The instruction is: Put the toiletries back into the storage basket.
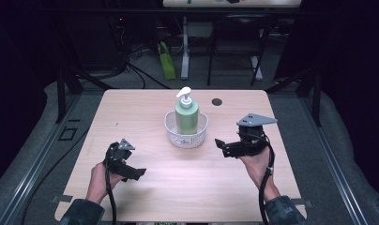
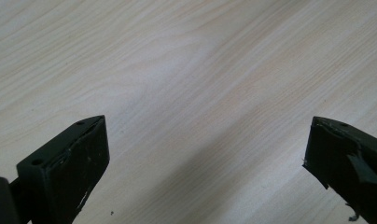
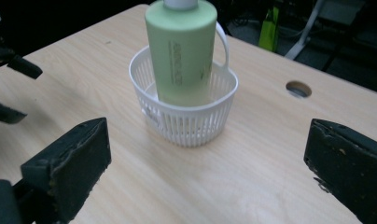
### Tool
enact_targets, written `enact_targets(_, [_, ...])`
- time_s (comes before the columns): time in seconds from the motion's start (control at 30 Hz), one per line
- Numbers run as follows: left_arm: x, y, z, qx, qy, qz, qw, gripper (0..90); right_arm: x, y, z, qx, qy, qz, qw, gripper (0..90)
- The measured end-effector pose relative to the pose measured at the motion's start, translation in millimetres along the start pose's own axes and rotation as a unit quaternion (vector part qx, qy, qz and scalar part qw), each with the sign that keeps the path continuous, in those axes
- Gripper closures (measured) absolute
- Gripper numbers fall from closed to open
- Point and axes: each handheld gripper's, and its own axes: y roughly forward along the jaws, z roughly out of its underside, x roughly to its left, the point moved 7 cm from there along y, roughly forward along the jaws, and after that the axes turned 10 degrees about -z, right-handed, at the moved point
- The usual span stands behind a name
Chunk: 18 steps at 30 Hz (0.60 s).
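Note:
A pale green pump bottle (image 1: 186, 114) (image 3: 182, 51) with a white pump head stands upright inside a small white slatted basket (image 1: 186, 136) (image 3: 189, 122) at the middle of the wooden table. My right gripper (image 1: 222, 146) (image 3: 207, 149) hovers just right of the basket, jaws wide open and pointing at it, nothing between them. At the front left, my left gripper (image 1: 137, 173) (image 2: 207, 154) sits low over bare wood, open and empty. The left gripper's jaws also appear at the far left of the right gripper view.
A round cable hole (image 1: 216, 101) (image 3: 298, 88) lies in the table top behind and right of the basket. Beyond the far edge stand desk legs and a green object (image 1: 166, 61) on the floor. Bare wood (image 1: 197, 178) spreads across the front of the table.

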Motion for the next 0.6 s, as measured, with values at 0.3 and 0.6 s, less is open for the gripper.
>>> enact_targets(0.3, [0.0,0.8,-0.1,0.001,0.002,-0.002,1.0,0.0,-4.2,-17.6,45.8,0.032,0.026,0.018,0.999,0.0])
enact_targets(0.6, [-0.4,0.4,-0.3,0.002,0.006,-0.003,1.0,0.0,-10.5,-27.0,78.4,0.055,0.051,0.027,0.9968,0.0])
